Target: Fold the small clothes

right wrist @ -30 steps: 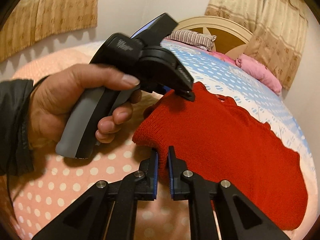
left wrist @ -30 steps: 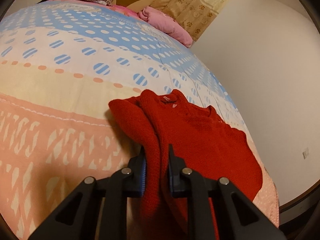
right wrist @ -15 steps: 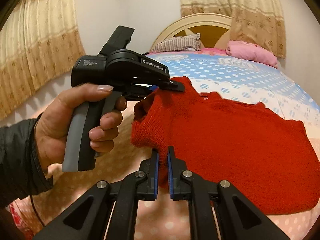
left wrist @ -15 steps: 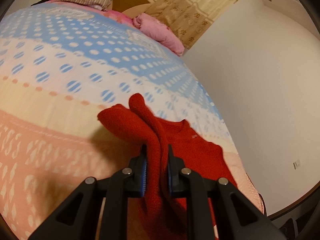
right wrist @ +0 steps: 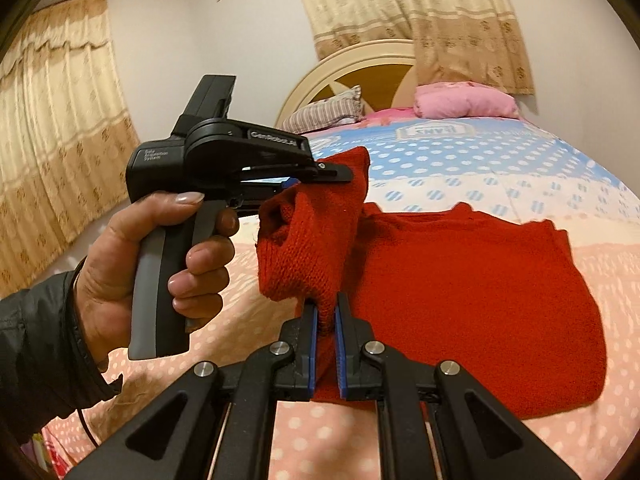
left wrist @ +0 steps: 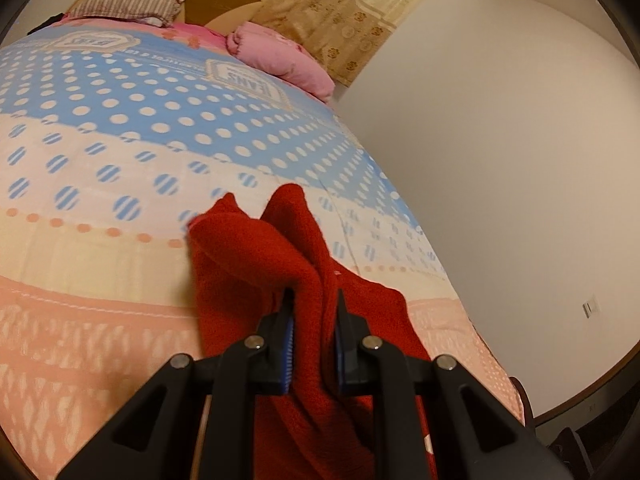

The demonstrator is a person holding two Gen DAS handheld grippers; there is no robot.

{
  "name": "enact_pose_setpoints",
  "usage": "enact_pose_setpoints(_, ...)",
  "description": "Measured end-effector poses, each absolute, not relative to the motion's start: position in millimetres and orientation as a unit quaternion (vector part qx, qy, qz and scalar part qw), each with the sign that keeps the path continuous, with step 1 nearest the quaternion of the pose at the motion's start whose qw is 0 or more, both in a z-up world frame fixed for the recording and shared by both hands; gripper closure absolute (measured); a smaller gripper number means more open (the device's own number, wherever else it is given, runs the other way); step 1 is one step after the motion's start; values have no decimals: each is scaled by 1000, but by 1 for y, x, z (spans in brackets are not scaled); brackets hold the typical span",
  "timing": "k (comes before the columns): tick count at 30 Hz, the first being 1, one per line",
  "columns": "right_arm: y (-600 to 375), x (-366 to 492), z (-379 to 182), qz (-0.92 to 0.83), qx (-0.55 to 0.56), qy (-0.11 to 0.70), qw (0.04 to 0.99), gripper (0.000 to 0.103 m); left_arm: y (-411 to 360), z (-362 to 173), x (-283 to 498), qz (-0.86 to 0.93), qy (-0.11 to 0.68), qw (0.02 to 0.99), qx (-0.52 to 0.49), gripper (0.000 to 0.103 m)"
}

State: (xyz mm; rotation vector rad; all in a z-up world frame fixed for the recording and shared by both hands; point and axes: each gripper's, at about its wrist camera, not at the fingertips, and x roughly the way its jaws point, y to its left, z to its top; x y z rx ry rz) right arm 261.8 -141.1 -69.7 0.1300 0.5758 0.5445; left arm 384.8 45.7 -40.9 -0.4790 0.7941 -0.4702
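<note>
A small red knit sweater (right wrist: 460,276) lies on the bed, its left side lifted off the cover. My right gripper (right wrist: 326,312) is shut on the sweater's lower left edge. My left gripper (left wrist: 314,304) is shut on a bunched fold of the same sweater (left wrist: 256,264) higher up; it shows in the right wrist view (right wrist: 340,174) held in a hand, pinching the raised cloth. The raised part hangs between the two grippers. The sweater's right half rests flat on the cover.
The bed cover (left wrist: 120,140) has blue dotted, white and peach bands. A striped pillow (left wrist: 128,4) and a pink bundle (left wrist: 280,56) lie by the headboard. A white wall (left wrist: 500,160) runs along the bed's right side. Curtains (right wrist: 52,140) hang at left.
Both grippers have lifted the sweater's left side higher and carried it over toward the right. The cloth now stands up between them.
</note>
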Motion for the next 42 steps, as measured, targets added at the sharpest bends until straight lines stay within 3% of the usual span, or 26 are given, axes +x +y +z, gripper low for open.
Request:
enact_pose_setpoints(36, -279, 246, -105, 147, 235, 308, 910, 96, -122, -56, 410, -303, 424, 843, -136, 87)
enact_pose_setpoints(40, -290, 245, -112, 129, 252, 320, 904, 96, -137, -59, 404, -306, 425, 845, -106, 81)
enact_pose_setpoints(42, -297, 246, -116, 121, 267, 328, 898, 96, -137, -54, 394, -306, 413, 853, -93, 69)
